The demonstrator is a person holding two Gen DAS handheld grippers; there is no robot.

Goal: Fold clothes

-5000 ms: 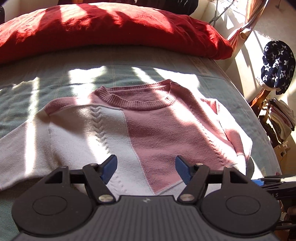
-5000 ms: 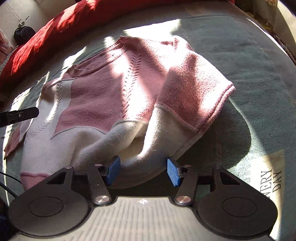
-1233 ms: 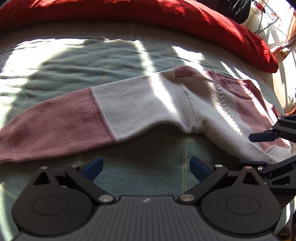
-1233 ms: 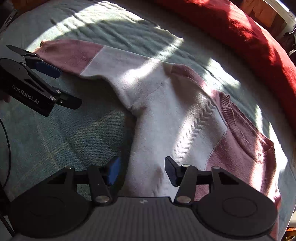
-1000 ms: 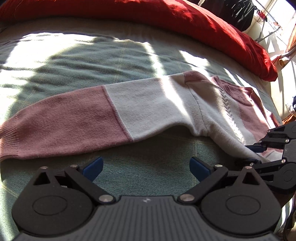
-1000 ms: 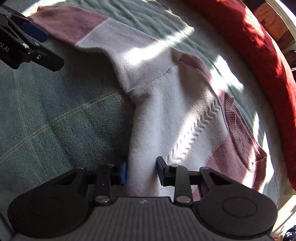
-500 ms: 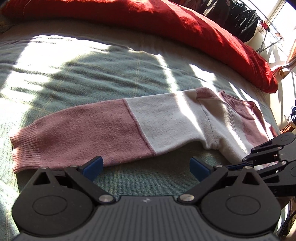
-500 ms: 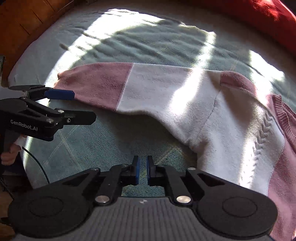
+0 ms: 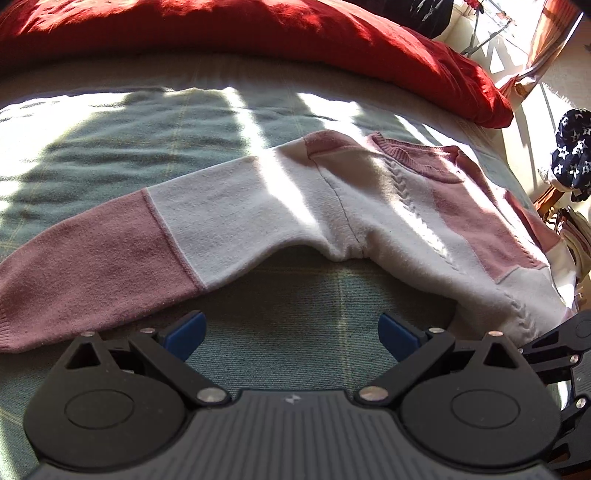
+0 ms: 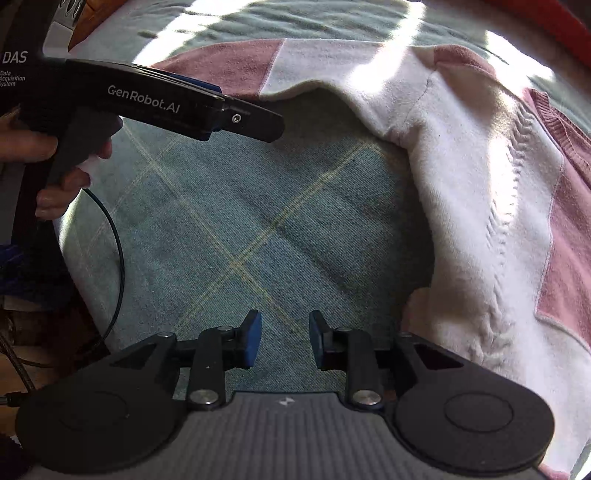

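Sweater [image 9: 332, 206] lies by red duvet [image 9: 258, 33], grippers clear.

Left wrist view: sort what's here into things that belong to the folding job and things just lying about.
Belongs to the job:
pink and white sweater
its outstretched sleeve
left gripper, open
right gripper, open

Just lying about:
red pillow
green blanket
star-patterned navy cloth

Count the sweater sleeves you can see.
1: the sweater's pink-and-white sleeve stretches flat across the green blanket. The other sleeve may be hidden.
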